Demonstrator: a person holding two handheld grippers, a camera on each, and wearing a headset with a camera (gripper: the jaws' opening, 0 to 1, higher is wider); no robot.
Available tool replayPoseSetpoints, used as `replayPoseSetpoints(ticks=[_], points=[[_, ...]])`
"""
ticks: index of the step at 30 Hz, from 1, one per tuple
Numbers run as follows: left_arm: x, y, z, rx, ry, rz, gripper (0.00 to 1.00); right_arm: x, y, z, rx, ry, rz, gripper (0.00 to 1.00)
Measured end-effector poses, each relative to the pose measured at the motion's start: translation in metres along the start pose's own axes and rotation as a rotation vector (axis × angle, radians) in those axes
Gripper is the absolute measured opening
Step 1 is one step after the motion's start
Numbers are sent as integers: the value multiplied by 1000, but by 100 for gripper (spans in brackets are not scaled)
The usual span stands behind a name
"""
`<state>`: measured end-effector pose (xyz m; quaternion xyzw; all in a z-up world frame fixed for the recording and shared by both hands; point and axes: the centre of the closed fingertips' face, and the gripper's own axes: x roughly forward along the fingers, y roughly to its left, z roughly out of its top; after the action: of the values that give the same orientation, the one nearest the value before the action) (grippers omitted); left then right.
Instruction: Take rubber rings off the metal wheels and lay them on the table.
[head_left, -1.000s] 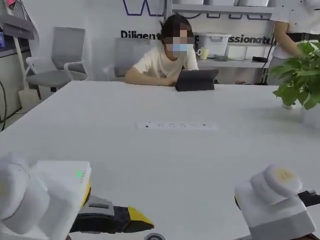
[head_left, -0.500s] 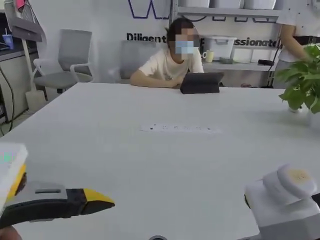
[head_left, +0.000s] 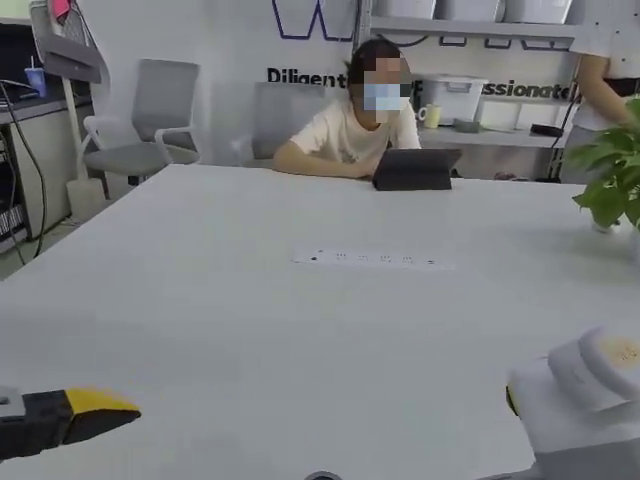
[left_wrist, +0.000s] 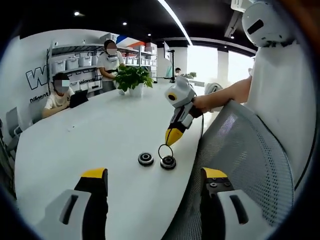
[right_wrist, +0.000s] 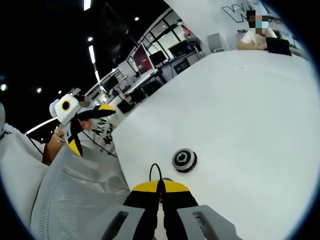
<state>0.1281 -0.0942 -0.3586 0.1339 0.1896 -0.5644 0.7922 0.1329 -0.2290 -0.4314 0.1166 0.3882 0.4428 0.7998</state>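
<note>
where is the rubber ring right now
In the left gripper view, the rubber ring is pinched at the right gripper's tip, directly over the wheel nearer the table edge.

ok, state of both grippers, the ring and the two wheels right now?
left gripper: open, jaws wide apart, holding nothing.
right gripper: shut on the rubber ring.
rubber ring: pulled up in a loop, lower end at its wheel.
wheel under the ring: flat on the table, ring partly off.
other wheel: flat on the table, dark outer band apparently on.
</note>
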Motion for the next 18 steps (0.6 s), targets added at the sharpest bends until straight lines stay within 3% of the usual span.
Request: replayPoseSetpoints(ticks=[11,18], points=[[-7,-1,-22,-68,4,48,79,-5,5,12,8,-45,7,0],[-5,-3,-25,-92,6,46,82,-9,10,22,9,-80,16,0]])
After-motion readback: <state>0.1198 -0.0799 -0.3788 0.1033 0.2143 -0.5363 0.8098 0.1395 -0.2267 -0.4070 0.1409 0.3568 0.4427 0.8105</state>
